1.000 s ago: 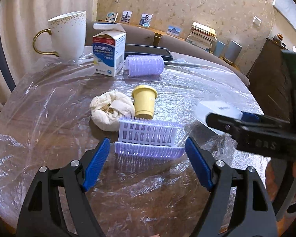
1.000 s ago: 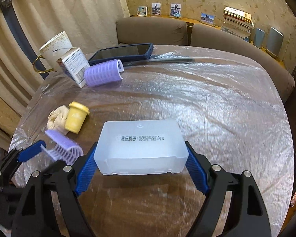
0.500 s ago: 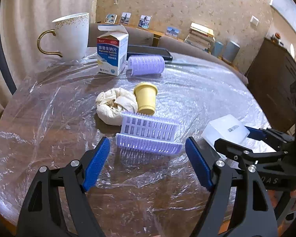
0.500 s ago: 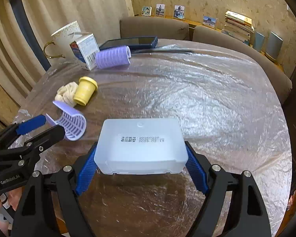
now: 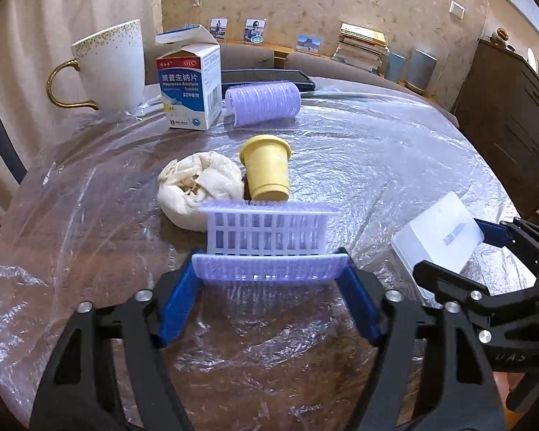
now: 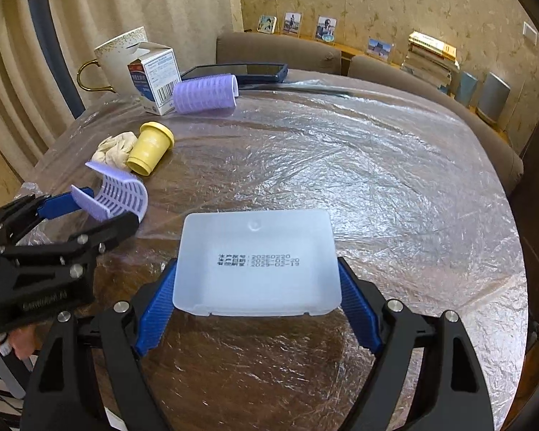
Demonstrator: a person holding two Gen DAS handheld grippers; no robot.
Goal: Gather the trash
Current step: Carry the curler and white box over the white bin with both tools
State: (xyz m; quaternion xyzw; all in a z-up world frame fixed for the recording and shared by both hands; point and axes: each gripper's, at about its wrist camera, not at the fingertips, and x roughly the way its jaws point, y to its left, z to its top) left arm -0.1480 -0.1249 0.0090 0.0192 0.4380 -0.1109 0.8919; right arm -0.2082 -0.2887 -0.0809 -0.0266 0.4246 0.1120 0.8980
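The left gripper is closing on the half roller, the jaws meeting its two ends, with the lower lip of the shell between the blue pads. Contact appears made at both ends, so it is counted as gripped, though only just. The right gripper is clamped across the box, a translucent plastic tub carried clear of the bench.

The half roller is judged very light, thin and springy: an open slotted shell that may flex or pop out if squeezed hard. The ends are the sensible hold, as taken. Just beyond the half roller lie the tissue and the yellow cap, both touching or nearly touching its far edge. The tissue is soft and crushable; the cap is rigid, rounded and likely to roll. Farther back from the half roller stand a whole roller, a carton and a mug.

The film over the bench is wrinkled and slick, and could be snagged. To the right of the half roller the bench is open up to its rim, apart from the right gripper's own spot.
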